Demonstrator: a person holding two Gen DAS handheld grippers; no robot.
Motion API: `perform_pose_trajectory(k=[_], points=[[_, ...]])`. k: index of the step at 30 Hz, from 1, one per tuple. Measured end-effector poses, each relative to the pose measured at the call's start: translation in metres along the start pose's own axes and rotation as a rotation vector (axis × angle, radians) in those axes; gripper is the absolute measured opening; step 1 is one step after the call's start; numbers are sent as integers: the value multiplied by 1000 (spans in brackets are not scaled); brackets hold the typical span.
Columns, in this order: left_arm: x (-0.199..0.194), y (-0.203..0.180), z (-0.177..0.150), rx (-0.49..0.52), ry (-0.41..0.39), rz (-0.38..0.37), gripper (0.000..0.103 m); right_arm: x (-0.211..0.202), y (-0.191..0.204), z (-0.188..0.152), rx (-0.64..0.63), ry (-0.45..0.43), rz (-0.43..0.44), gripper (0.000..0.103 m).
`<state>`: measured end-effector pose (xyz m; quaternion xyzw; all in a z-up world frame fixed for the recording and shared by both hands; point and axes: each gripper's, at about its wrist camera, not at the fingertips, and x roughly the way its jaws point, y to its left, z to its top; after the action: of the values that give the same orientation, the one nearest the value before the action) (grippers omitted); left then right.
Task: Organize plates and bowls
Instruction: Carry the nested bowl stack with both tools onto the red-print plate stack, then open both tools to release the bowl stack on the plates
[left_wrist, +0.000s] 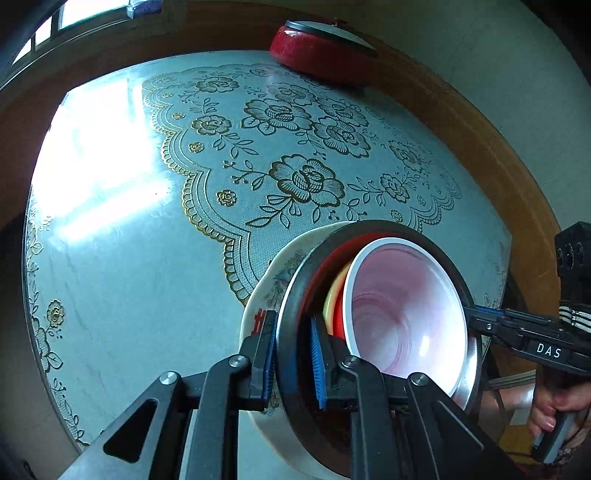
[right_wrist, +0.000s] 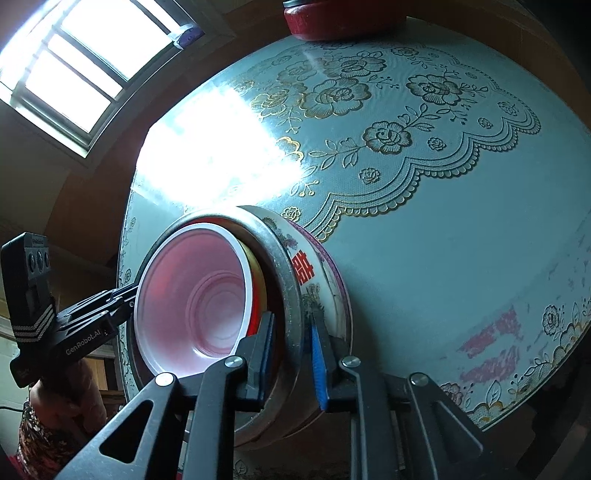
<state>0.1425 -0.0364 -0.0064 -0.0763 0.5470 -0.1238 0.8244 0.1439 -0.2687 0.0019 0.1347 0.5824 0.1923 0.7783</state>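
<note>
The rim of the metal bowl holding the nested stack is pinched by the nearly closed left gripper and, opposite, right gripper.

The table is round with a brown wooden rim, its pale blue top glossy and catching window glare. A lace-patterned mat with gold-edged flowers lies flat across the middle. At the far edge sits a red pot with a dark lid. Near the front edge rests a stack of bowls (the floral one lowest).
</note>
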Motion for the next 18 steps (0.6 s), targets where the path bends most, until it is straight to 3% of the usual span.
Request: perform_pose_trajectory(k=[6,9,11,13,18], points=[[-1,-6,-3,-6,-10,50,21,0,-5,5,-7,-17,27,16],[-8,-7,-3,-12,-24,63,37,-6,-7,7,-1,-31,27,17],[-14,-7,-3,-12,-40,89,61,-14,-8,6,8,-47,3,22],[-20,-5,-3,-5,-64,107,72,-23,-8,3,9,-82,-39,33],[-38,-3,-7,31,-94,122,80,-51,-3,-12,48,-180,-93,41]])
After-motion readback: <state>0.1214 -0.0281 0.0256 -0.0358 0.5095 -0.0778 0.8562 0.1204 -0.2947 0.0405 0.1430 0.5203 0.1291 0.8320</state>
